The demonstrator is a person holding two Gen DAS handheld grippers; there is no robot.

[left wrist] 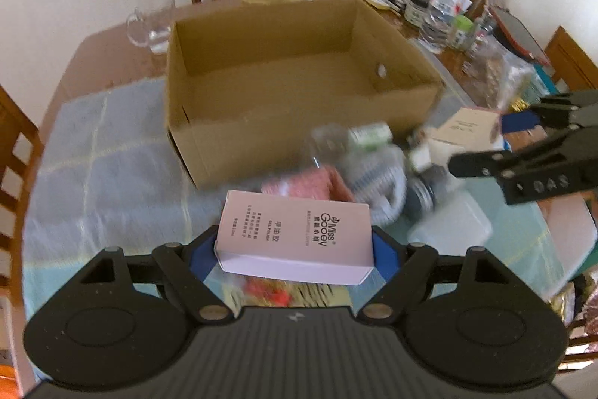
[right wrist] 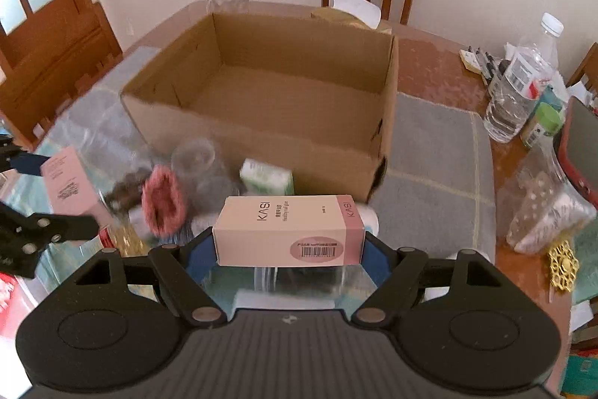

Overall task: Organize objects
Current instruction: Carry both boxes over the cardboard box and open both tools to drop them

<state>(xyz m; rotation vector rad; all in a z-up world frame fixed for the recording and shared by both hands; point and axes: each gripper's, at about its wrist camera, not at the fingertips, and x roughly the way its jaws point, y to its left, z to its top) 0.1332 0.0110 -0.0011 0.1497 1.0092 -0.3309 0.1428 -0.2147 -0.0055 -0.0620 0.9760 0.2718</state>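
Both claws are loaded: the left gripper [left wrist: 295,249] clamps the pale pink Miss Gooey box [left wrist: 295,234], the right gripper [right wrist: 287,249] squeezes the KASI box [right wrist: 287,230], both short of the empty cardboard box [right wrist: 269,88]. Risk: converging together, they could clash or clip the near wall.

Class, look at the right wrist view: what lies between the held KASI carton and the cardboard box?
A small green-and-white carton lies between the pink KASI carton and the open brown cardboard box, beside blurred clear plastic.
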